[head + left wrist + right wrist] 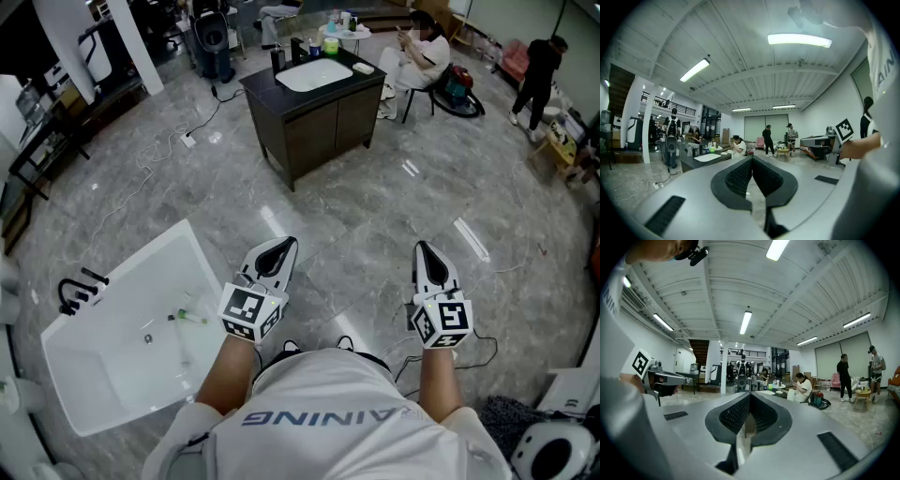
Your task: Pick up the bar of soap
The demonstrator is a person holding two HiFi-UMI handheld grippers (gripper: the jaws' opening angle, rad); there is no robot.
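Both grippers are held level in front of the person, above the bare floor. My left gripper (280,246) is shut and empty; its black pads (740,176) meet at the tips. My right gripper (421,248) is also shut with nothing in it, and its ribbed pads (732,414) touch. Far ahead stands a dark vanity cabinet (319,117) with a white basin (314,73). A small pale block (364,67) on its right end may be the bar of soap; it is too small to tell. The cabinet also shows in the left gripper view (701,161).
A white sink (89,375) with a black tap (77,289) lies low at the left, with a green item (190,317) inside. Bottles (298,49) stand on the vanity. Cables (192,131) run over the floor. A seated person (417,58) and a standing person (537,75) are beyond.
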